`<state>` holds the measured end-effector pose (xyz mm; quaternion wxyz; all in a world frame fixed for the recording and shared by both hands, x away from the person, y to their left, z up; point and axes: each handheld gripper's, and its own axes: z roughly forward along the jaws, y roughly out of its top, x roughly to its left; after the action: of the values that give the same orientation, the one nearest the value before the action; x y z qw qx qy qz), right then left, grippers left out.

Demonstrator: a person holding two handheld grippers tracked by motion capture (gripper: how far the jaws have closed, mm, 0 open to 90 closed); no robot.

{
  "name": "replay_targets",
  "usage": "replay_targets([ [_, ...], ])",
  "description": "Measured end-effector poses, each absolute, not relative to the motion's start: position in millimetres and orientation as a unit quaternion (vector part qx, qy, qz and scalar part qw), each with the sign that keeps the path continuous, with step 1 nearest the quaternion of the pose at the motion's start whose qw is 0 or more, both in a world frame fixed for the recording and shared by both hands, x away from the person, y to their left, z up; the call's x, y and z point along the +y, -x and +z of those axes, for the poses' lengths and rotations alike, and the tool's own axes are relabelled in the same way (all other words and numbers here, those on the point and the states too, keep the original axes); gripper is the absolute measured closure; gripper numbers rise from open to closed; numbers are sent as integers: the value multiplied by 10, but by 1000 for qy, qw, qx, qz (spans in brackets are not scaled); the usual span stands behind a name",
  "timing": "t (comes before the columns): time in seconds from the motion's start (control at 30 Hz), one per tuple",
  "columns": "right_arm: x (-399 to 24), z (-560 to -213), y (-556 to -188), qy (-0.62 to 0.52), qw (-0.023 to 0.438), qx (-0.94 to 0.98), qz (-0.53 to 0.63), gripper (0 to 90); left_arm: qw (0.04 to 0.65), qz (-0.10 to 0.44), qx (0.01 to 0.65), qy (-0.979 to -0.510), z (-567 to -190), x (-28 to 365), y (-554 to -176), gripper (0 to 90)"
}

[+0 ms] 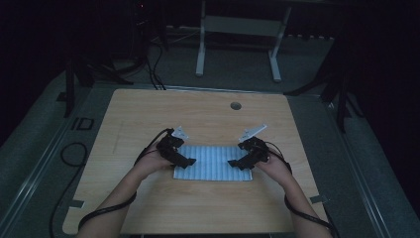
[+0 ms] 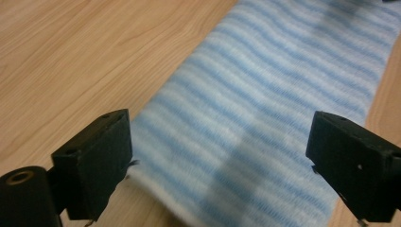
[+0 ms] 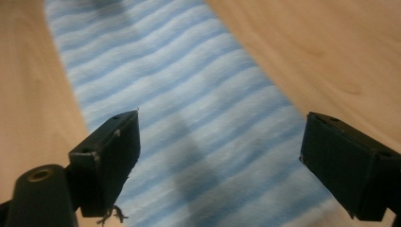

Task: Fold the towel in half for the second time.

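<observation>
A blue-and-white striped cloth point(image 1: 213, 162) lies flat on the wooden table point(image 1: 198, 114), toward its near edge, between a person's two hands. In the high view the left claw point(image 1: 187, 161) sits at the cloth's 9 o'clock end and the right claw point(image 1: 235, 163) at its 3 o'clock end, the two pointing inward at each other across the fabric.

The left hand point(image 1: 151, 161) and the right hand point(image 1: 272, 166) come in from 6 o'clock, each trailing a black cable point(image 1: 101, 213) off the table's near edge. A round hole point(image 1: 236, 105) marks the table at about 12 o'clock from the cloth.

In the left gripper view the left claw point(image 2: 220, 156) is released, its black jaws spread wide apart with the cloth point(image 2: 274, 118) running between and beyond them; the jaw on that view's left is right by the cloth's edge, where fabric meets bare wood. In the right gripper view the right claw point(image 3: 220, 161) is likewise released, jaws wide, above the striped cloth point(image 3: 189, 132), with table wood on both sides. A few loose threads point(image 3: 112, 216) hang from its jaw on that view's left.

Beyond the table, at 12 o'clock, the white legs of another frame point(image 1: 237, 39) stand on a dark floor.
</observation>
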<state>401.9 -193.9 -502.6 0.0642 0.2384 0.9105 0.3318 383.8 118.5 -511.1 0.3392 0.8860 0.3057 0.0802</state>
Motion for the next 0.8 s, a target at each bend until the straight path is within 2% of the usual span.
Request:
replay_targets([
  [0.13,-2101,-5057,-3952,-248,111,892,360,124,353,92,321,-874,-5206,1346,-3747,84],
  [0.4,-2375,-5109,-3895,-282,134,868,385,132,366,99,365,-850,-5257,1608,-3700,84],
  [0.8,-2898,-5271,-3727,-348,179,828,401,132,383,154,408,-814,-5327,2116,-3488,84],
])
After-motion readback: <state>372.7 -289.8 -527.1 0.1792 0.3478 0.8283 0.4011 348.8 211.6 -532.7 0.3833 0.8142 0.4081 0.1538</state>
